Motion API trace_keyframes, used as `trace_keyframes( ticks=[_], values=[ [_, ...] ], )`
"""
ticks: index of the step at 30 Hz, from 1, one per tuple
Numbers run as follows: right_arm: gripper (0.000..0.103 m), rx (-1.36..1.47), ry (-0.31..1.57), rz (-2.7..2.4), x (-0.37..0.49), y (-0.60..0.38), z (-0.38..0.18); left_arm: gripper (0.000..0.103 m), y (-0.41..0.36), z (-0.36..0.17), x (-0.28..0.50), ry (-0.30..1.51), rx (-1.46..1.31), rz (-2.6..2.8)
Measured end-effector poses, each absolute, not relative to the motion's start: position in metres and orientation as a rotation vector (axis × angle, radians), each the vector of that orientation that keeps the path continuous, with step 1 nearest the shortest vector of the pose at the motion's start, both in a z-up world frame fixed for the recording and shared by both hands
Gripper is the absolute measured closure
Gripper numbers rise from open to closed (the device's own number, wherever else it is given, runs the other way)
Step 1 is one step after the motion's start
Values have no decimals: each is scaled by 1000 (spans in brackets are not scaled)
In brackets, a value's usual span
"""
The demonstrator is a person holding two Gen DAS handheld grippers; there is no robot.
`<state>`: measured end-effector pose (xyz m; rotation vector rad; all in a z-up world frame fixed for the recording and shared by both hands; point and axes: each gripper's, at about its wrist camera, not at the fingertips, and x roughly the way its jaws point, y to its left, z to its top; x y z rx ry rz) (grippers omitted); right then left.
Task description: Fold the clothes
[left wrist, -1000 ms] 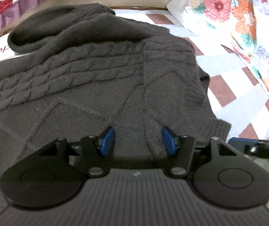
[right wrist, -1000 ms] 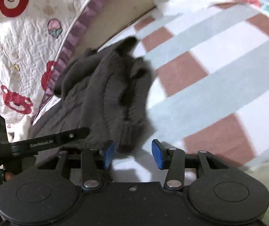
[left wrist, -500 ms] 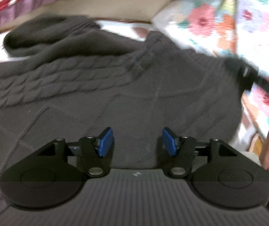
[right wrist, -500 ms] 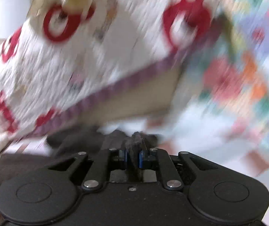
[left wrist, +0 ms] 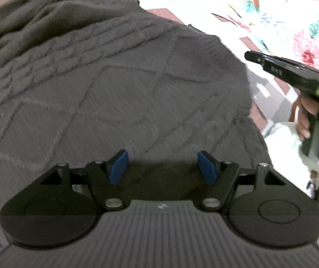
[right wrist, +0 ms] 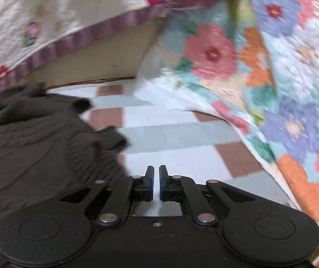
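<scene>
Garment: I see a dark brown cable-knit sweater (left wrist: 119,84) spread flat on the bed, filling most of my left wrist view; in the right wrist view its ribbed edge (right wrist: 48,143) lies at the left, bunched near the headboard.
Bed cover: a checked sheet (right wrist: 181,134) in brown, grey and white squares, bare to the right of the sweater.
Left gripper (left wrist: 162,167): I have it hovering low over the sweater, jaws spread wide, blue pads apart, nothing between them.
Right gripper (right wrist: 156,183): jaws drawn almost together with a thin gap, nothing gripped; they sit over the sheet just beside the sweater's ribbed edge.
Right hand (left wrist: 306,116): seen from the left camera, wrapped on the black handle at the right margin.
Writing: small pale markings on that handle's arm, too blurred for me to read.
Bedding: floral quilt (right wrist: 282,78) at right; white quilt with red motifs and purple trim (right wrist: 59,22) behind.
Containers: I can make out none.
</scene>
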<state>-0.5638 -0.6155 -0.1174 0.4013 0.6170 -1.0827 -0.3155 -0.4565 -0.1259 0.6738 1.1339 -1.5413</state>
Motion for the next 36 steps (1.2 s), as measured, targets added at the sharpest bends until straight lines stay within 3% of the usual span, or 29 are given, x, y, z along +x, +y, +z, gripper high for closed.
trace_keyframes(
  ticks=[5, 7, 10, 12, 14, 17, 18, 19, 24, 30, 31, 35, 36],
  values=[
    [81, 675, 562, -1004, -585, -653, -107, 32, -432, -126, -308, 1145, 709, -1549],
    [65, 771, 534, -929, -589, -668, -106, 32, -426, -121, -305, 1138, 701, -1547],
    [51, 800, 542, -819, -576, -685, -109, 32, -421, -115, -298, 1080, 687, -1528],
    [48, 788, 566, -744, -559, -692, -121, 30, -418, -112, -287, 973, 693, -1470],
    [48, 742, 595, -713, -543, -694, -129, 30, -415, -114, -268, 865, 725, -1346],
    [51, 580, 657, -792, -525, -681, -124, 30, -407, -119, -225, 873, 689, -1198],
    [78, 525, 677, -818, -519, -677, -122, 30, -403, -119, -212, 878, 674, -1164],
    [93, 470, 696, -843, -513, -673, -120, 30, -396, -119, -199, 881, 661, -1138],
    [103, 189, 787, -960, -483, -652, -112, 30, -364, -107, -151, 770, 692, -998],
    [102, 338, 773, -867, -447, -644, -101, 30, -344, -107, -102, 824, 534, -970],
    [96, 367, 770, -849, -441, -643, -99, 30, -343, -108, -95, 839, 497, -985],
    [86, 482, 753, -775, -416, -638, -92, 30, -339, -108, -86, 809, 441, -1018],
    [73, 510, 749, -757, -410, -637, -90, 30, -340, -107, -85, 782, 440, -1014]
  ],
)
